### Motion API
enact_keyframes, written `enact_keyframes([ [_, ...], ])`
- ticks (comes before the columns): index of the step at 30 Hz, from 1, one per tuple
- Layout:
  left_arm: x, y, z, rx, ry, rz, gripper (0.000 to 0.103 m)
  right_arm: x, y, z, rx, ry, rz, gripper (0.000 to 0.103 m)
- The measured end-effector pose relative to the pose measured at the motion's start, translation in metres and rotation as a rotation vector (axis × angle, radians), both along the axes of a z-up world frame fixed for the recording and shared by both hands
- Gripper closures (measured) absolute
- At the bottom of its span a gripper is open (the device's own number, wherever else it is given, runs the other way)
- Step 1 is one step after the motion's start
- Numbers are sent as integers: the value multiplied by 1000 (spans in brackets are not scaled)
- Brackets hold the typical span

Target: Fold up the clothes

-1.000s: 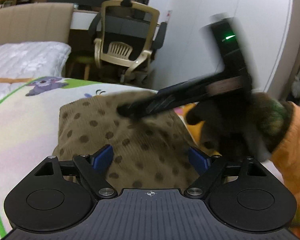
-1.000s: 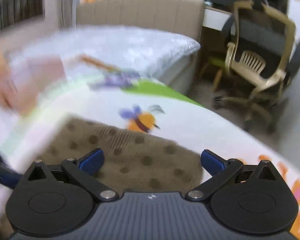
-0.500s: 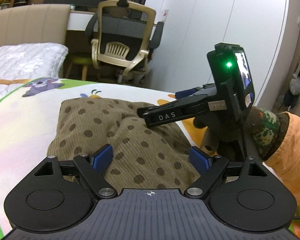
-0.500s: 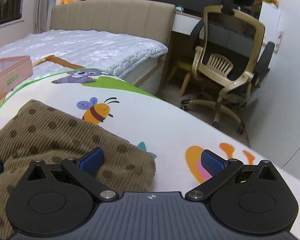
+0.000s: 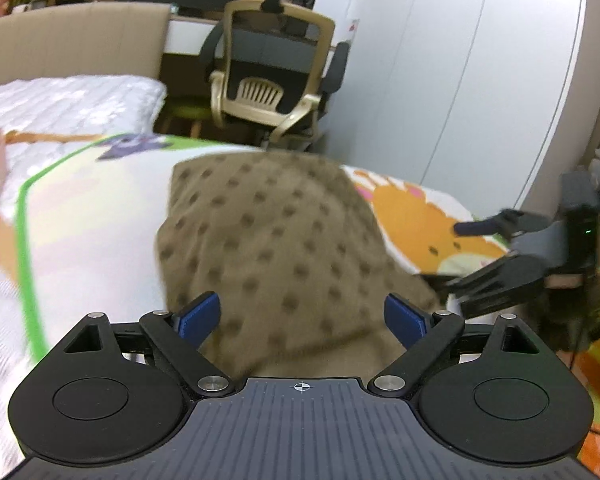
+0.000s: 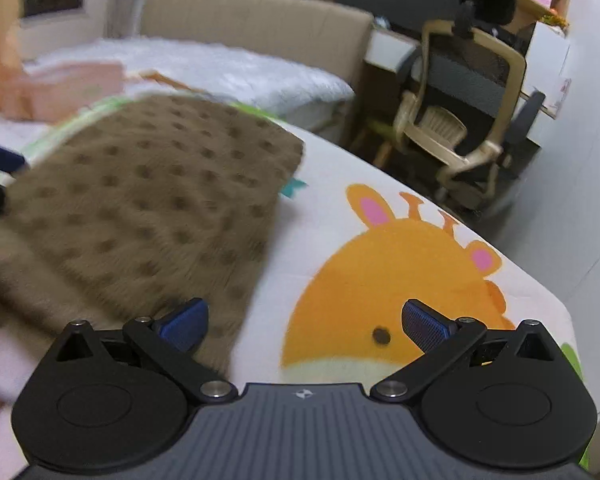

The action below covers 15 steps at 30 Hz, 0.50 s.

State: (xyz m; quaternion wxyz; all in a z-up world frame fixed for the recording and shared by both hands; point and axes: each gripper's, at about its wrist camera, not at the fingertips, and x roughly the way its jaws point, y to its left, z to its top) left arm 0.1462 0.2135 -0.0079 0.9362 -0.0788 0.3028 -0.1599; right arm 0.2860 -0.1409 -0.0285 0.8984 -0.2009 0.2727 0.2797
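The brown dotted garment (image 5: 276, 248) is laid folded on the cartoon mat (image 6: 380, 264), long axis running straight ahead of the left gripper (image 5: 302, 316). Both it and the right gripper (image 6: 304, 320) are spread wide, nothing grasped; the garment's edge is seen under the right one's left finger.

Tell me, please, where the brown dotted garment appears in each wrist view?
Left wrist: the brown dotted garment fills the centre, reaching between the open fingers.
Right wrist: it fills the left half.
Shared landmark: the orange giraffe print, right of it in both.
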Motion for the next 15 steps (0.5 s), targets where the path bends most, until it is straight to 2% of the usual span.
enact_keyframes([
  [3,-18,4,-7,23,40,-3,9,-31,-9,4,29,11,132,0],
  [5,-28,3,-14,48,73,-6,9,-49,-1,-2,-8,15,224,0],
  [7,-28,1,-18,71,94,1,9,-60,13,-12,-71,-23,286,0],
  [9,-22,-2,-20,97,102,26,9,-65,29,-19,-106,-101,289,0],
  [12,-10,-4,-22,117,104,80,10,-48,45,-20,-150,-208,199,0],
  [15,8,-4,-27,135,88,144,9,-23,47,-19,-111,-162,144,0],
])
